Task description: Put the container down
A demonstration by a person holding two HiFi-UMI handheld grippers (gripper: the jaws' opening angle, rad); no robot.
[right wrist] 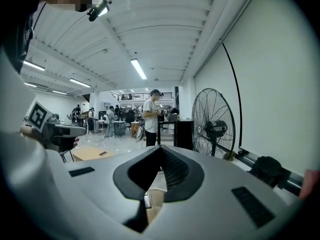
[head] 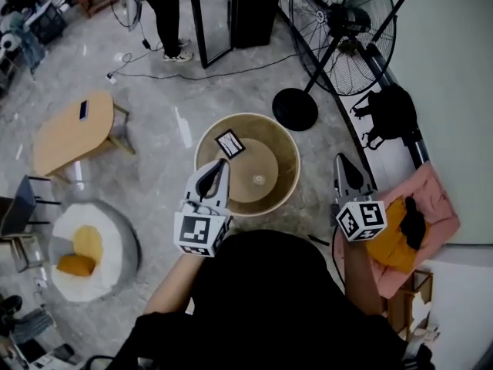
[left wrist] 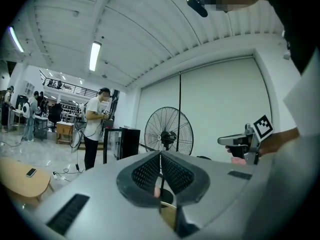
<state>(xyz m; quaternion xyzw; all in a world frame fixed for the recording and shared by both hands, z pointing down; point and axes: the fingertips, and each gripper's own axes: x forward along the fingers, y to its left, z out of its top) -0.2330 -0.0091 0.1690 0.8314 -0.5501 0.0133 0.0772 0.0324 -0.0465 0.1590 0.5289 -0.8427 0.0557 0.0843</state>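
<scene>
The container (head: 281, 149) is a round beige tub that stands below me on the grey floor, with a black-and-white tag (head: 229, 143) on its left rim. My left gripper (head: 223, 163) hangs over that left rim close to the tag, jaws shut, with nothing visibly clamped. In the left gripper view its jaws (left wrist: 160, 153) meet at the tip, and a strip of beige rim (left wrist: 168, 214) shows below them. My right gripper (head: 341, 161) hangs apart from the tub, to its right. Its jaws (right wrist: 160, 147) are shut and hold nothing.
A standing fan (head: 339, 20) with a round black base (head: 295, 109) stands just behind the tub. A low wooden table (head: 73, 133) and a white cushion (head: 88, 249) lie at left. A pink cushion with orange cloth (head: 408, 230) lies at right. A person (head: 166, 14) stands at the back.
</scene>
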